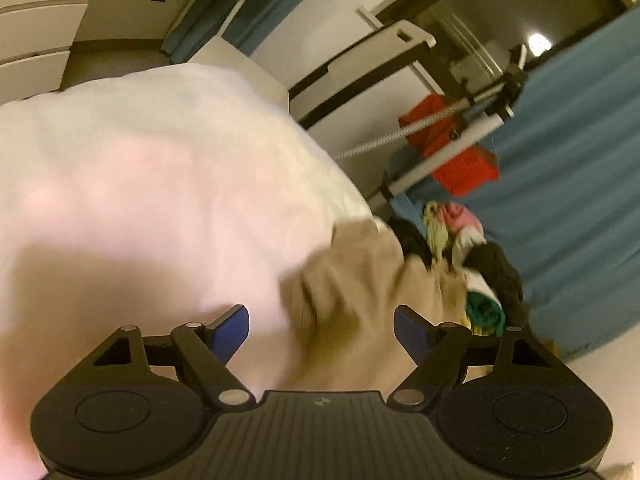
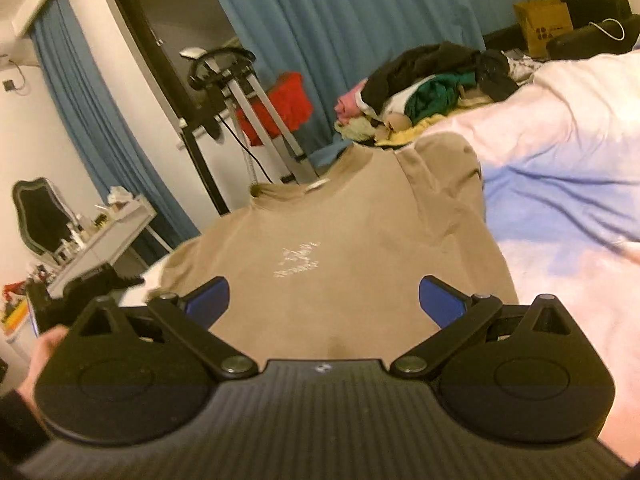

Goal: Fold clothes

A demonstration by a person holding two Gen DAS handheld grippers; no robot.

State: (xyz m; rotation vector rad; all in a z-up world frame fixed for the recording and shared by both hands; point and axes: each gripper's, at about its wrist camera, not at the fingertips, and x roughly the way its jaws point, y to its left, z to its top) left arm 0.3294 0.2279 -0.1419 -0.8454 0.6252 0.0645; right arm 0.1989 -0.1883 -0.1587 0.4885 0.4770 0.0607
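The bed carries a tan shirt spread flat near its edge, front up, ready for folding; the unsorted clothes pile waits at the far corner. Left hand-held gripper and right hand-held gripper hover spread apart, empty.

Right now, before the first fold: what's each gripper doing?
Left gripper: open, holding nothing, over the shirt.
Right gripper: open, holding nothing, over the shirt.
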